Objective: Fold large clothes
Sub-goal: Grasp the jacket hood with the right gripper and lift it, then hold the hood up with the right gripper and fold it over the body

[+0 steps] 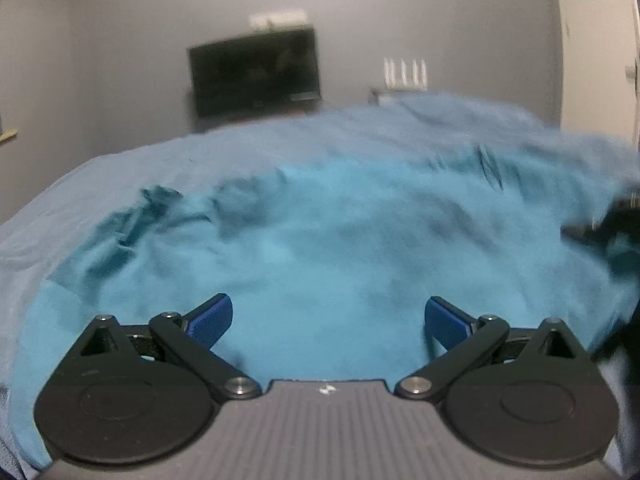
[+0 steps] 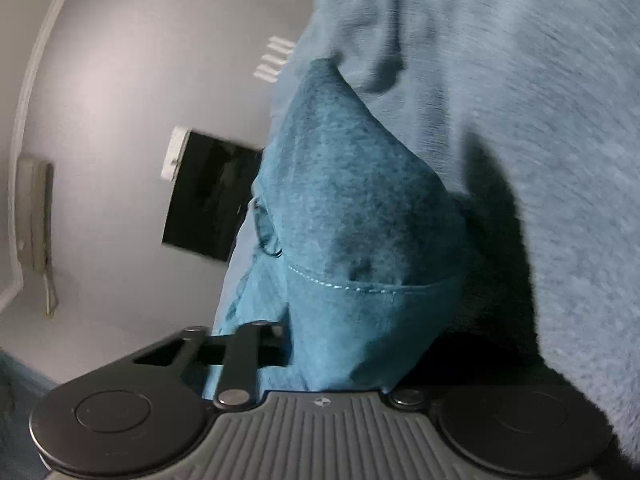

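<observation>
**Teal garment gripped on the right, loose under the left**

No containers show in either view. The teal garment [image 1: 320,232] lies rumpled across a bed covered by a pale blue sheet [image 1: 200,152]. The left gripper [image 1: 328,320] hovers just above the cloth with its blue-padded fingers [image 1: 212,316] spread wide, holding nothing. At the far right edge of the left view the right gripper [image 1: 608,228] appears as a dark blur. In its own view, the right gripper [image 2: 340,356] is clamped on a stitched hem of the garment [image 2: 352,208], which bunches up over the jaws and hides the fingertips. Behind the bed stand grey walls [image 1: 400,20] and a dark television [image 1: 256,72]; a white door frame [image 1: 592,40] sits at the right.
</observation>
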`<state>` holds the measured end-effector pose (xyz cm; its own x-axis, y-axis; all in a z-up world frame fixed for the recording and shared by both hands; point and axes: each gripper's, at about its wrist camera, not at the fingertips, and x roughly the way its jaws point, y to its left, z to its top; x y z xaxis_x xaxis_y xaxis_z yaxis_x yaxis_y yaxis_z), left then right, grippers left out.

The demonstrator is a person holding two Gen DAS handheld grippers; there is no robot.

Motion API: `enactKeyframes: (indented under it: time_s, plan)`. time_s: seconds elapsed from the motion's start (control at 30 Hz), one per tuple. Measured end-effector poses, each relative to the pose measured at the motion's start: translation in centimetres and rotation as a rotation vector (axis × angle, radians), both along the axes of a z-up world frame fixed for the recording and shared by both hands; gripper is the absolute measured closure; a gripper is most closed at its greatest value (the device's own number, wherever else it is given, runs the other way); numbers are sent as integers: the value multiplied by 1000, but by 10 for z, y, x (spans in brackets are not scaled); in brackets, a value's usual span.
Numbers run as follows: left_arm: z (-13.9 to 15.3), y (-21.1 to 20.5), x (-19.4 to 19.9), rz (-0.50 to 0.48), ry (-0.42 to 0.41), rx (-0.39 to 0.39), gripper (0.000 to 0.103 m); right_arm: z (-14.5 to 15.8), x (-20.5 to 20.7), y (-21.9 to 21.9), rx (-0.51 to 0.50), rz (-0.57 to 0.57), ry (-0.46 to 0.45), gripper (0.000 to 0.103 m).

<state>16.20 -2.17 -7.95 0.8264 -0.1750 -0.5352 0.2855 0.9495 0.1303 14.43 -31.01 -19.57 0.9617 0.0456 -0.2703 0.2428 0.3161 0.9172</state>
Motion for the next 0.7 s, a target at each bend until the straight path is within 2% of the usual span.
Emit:
enactKeyframes:
  time_s: [0.1,0.17,0.2,0.27,0.33,0.43,0.5,0.6,0.7]
  plan:
    - [-32,-12,0,-5,86,47,0,20,2,6,-103,57,-35,83]
    - [-50,-11,4,8,137,35,0,34,6,11,-166,108,-69,82]
    - [-54,-12,5,7,140,39,0,38,9,14,-200,129,-79,81]
    - [-55,-14,6,2,132,44,0,45,12,17,-262,134,-74,72]
    - [-48,-14,6,5,120,23,0,42,9,12,-242,99,-52,66]
    - [-25,-7,7,30,1,-9,0,35,10,-1,-135,41,-6,65]
    - [-11,-3,25,80,-47,-11,0,32,11,-5,-70,29,-1,63]
    - [3,-5,68,134,-53,-3,0,35,17,-1,-106,43,-12,61]
    - [1,-14,112,159,-25,66,0,34,27,4,-129,54,-14,60]
